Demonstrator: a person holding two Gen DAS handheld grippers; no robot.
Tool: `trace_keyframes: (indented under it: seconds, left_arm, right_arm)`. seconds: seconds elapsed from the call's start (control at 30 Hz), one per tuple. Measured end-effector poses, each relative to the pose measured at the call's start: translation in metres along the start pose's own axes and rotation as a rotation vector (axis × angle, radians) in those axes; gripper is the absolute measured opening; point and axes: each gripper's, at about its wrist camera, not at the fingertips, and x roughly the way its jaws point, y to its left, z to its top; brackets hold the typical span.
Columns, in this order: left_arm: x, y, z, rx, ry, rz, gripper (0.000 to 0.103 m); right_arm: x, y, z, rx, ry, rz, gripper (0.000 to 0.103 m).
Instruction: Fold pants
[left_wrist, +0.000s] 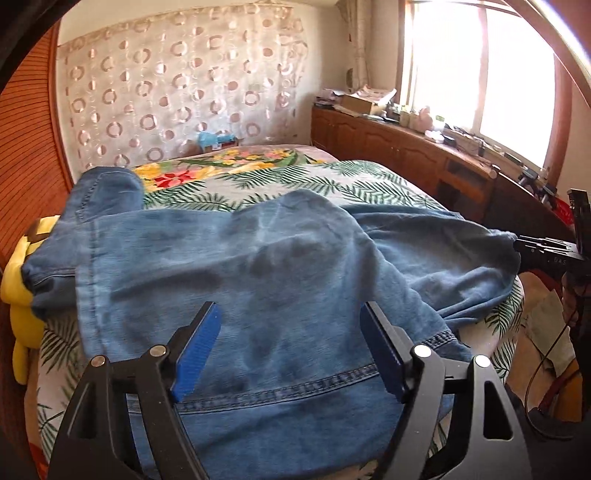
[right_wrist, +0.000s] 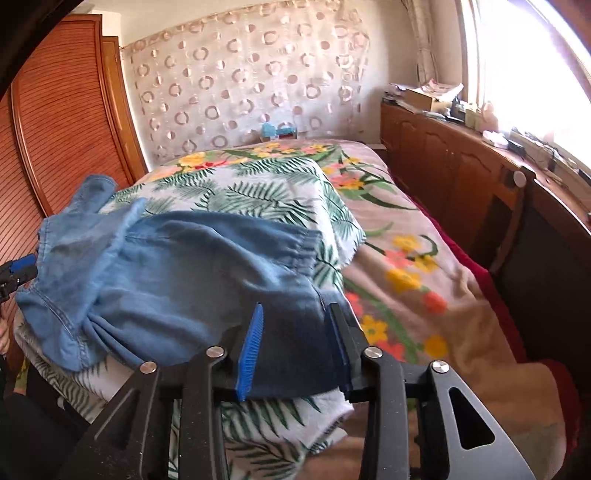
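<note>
Blue denim pants (left_wrist: 258, 280) lie loosely rumpled across a leaf-print blanket on the bed; they also show in the right wrist view (right_wrist: 177, 280). My left gripper (left_wrist: 290, 328) is open just above the pants near a stitched hem, holding nothing. My right gripper (right_wrist: 295, 325) is open, with its jaws on either side of the pants' right edge, where the cloth lies between the blue pads. The right gripper also shows at the far right of the left wrist view (left_wrist: 546, 251).
The leaf-print blanket (right_wrist: 258, 188) lies over a floral bedspread (right_wrist: 406, 266). A yellow plush toy (left_wrist: 18, 291) lies at the bed's left edge. A wooden wardrobe (right_wrist: 62, 118) stands left. A cluttered wooden cabinet (right_wrist: 461, 147) runs under the window at right.
</note>
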Motion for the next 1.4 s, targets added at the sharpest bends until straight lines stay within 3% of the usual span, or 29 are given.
trace_keyframes:
  seconds: [0.2, 0.37, 0.73, 0.83, 0.93, 1.17, 1.4]
  left_arm:
    - [0.015, -0.021, -0.007, 0.026, 0.046, -0.043, 0.078]
    - [0.027, -0.029, -0.012, 0.023, 0.081, -0.059, 0.078]
    - [0.033, -0.029, -0.018, -0.005, 0.085, -0.069, 0.078]
    - [0.035, -0.028, -0.016, -0.007, 0.084, -0.069, 0.078]
    - [0.032, -0.028, -0.015, -0.007, 0.082, -0.066, 0.078]
    - [0.014, -0.020, -0.008, -0.020, 0.045, -0.039, 0.078]
    - [-0.010, -0.004, -0.002, -0.043, -0.013, -0.015, 0.078]
  right_arm:
    - [0.007, -0.020, -0.011, 0.022, 0.026, -0.026, 0.041]
    - [0.011, -0.030, -0.014, 0.062, 0.022, -0.038, 0.051]
    - [0.031, -0.023, -0.019, 0.052, 0.063, -0.001, 0.051]
    - [0.029, -0.021, -0.018, 0.027, 0.054, -0.010, 0.024]
    - [0.025, -0.021, -0.016, 0.015, 0.035, 0.007, 0.012]
    - [0.002, -0.005, 0.011, -0.018, -0.050, 0.094, 0.009]
    - [-0.026, 0.044, 0.058, -0.136, -0.174, 0.212, 0.009]
